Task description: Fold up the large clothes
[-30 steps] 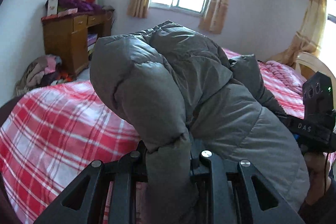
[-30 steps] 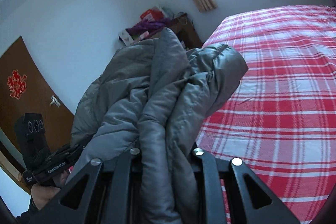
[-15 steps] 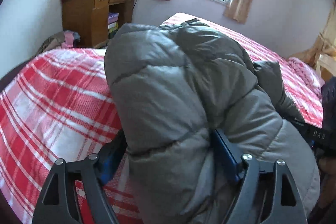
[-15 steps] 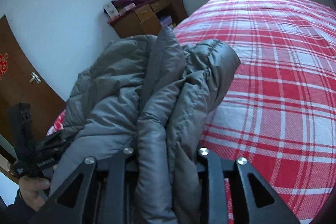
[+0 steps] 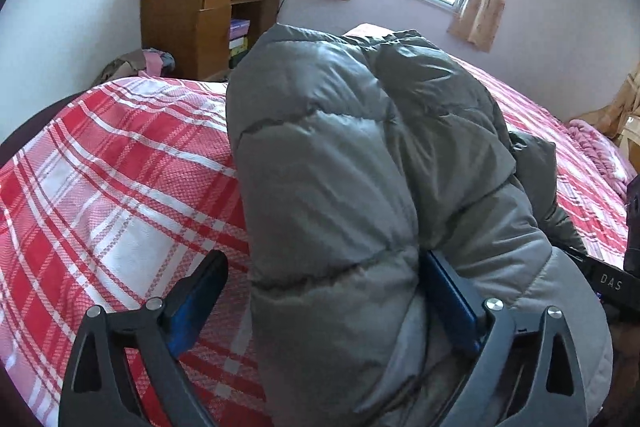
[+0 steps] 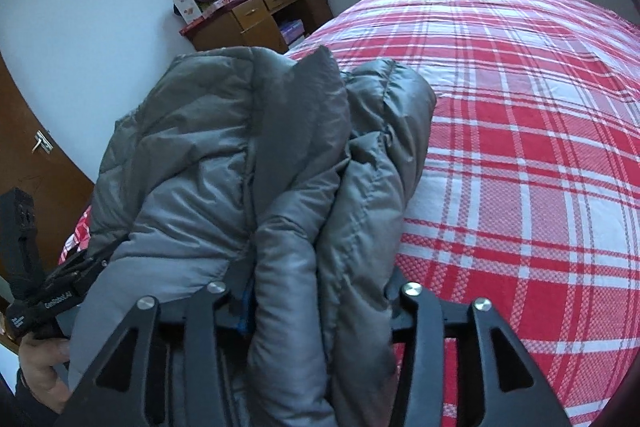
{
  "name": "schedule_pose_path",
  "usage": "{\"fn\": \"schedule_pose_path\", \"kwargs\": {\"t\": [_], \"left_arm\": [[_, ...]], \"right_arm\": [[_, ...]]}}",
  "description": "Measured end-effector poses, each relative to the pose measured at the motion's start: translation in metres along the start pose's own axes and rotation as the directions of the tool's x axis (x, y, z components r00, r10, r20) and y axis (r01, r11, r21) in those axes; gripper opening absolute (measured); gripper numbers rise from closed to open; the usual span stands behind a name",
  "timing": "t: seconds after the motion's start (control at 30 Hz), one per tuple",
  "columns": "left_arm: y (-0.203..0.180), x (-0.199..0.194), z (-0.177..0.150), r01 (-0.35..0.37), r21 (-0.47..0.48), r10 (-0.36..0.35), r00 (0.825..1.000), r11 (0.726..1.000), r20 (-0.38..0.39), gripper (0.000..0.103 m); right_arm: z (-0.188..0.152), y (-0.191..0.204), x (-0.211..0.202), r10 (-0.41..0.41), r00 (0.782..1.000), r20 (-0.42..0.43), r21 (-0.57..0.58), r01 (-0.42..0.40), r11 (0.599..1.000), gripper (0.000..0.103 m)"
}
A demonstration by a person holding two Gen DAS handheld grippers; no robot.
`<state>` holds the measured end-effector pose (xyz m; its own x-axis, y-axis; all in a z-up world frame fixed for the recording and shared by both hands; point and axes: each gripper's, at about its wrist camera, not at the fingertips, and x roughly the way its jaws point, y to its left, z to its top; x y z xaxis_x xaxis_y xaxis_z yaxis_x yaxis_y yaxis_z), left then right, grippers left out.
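The left gripper [image 5: 320,291] is standing spread wide, jaws slack around the grey down jacket [image 5: 360,163]; the right gripper [image 6: 316,299] is pinching its bunched folds. The jacket is resting bundled on the plaid bed [image 6: 520,147], so releasing seems underway; the right jaws likely need opening next.

The jacket [image 5: 352,187] is quilted grey puffer cloth, smooth with a slight sheen where the light hits it. Bedspread [image 5: 120,187] is woven red-and-white plaid with a rough, waffly texture you can really see up close, and the desk [image 5: 192,23] is brown wood with a semi-gloss finish. Both grippers [image 5: 324,291] [image 6: 316,299] are matt black plastic with shiny metal screws, and the left one has blue pads [image 5: 196,303] that look rubbery.
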<state>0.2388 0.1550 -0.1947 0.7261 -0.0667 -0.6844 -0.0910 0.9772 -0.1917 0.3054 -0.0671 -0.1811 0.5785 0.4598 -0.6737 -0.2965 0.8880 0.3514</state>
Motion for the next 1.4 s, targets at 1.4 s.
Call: {"fn": "schedule_pose_path", "kwargs": {"t": [1.4], "left_arm": [[-0.027, -0.123, 0.023, -0.17, 0.022, 0.161, 0.964, 0.985, 0.211, 0.102]], "right_arm": [[0.016, 0.031, -0.075, -0.14, 0.985, 0.1, -0.004, 0.141, 0.99, 0.082]]}}
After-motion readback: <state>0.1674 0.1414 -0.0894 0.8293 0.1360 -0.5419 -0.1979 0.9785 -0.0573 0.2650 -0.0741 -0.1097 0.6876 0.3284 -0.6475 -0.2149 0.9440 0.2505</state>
